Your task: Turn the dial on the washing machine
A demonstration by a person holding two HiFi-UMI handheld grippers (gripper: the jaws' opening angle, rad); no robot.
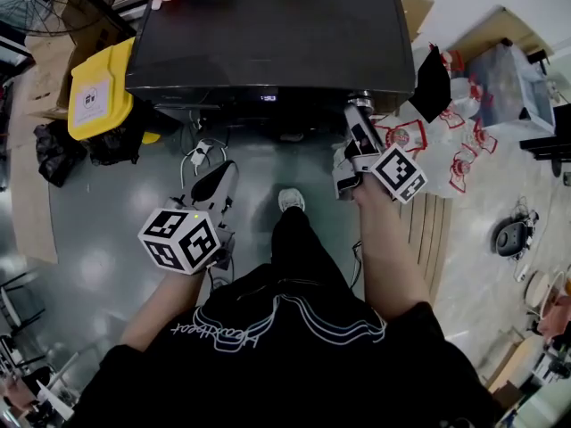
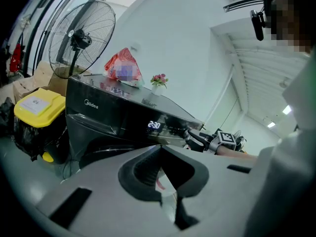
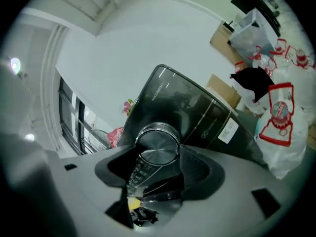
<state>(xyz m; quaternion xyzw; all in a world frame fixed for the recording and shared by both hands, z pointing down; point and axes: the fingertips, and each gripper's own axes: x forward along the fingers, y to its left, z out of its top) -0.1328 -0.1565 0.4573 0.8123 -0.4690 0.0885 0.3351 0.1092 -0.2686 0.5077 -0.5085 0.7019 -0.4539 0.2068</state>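
Dial (image 3: 158, 146): round and metallic, on the front panel of the washing machine (image 1: 268, 25), at the panel's right end by the machine's front right corner.
My right gripper (image 1: 359, 107): reaching up to that corner, its 2 jaws closed on the dial, 1 pad against each side of the rim.
My left gripper (image 1: 214, 184): held low over the floor in front of the machine's left half, well apart from the panel; jaws drawn together with nothing between them.
Display (image 2: 154, 125): lit on the front panel, left of the dial, reading 2:30.
Machine top: a red and white bag (image 2: 123, 68) near the back edge.
Yellow bin (image 1: 98, 92): on the floor just beside the machine's left side.
White bags with red print (image 1: 446, 154): heaped on the floor by the machine's right side.
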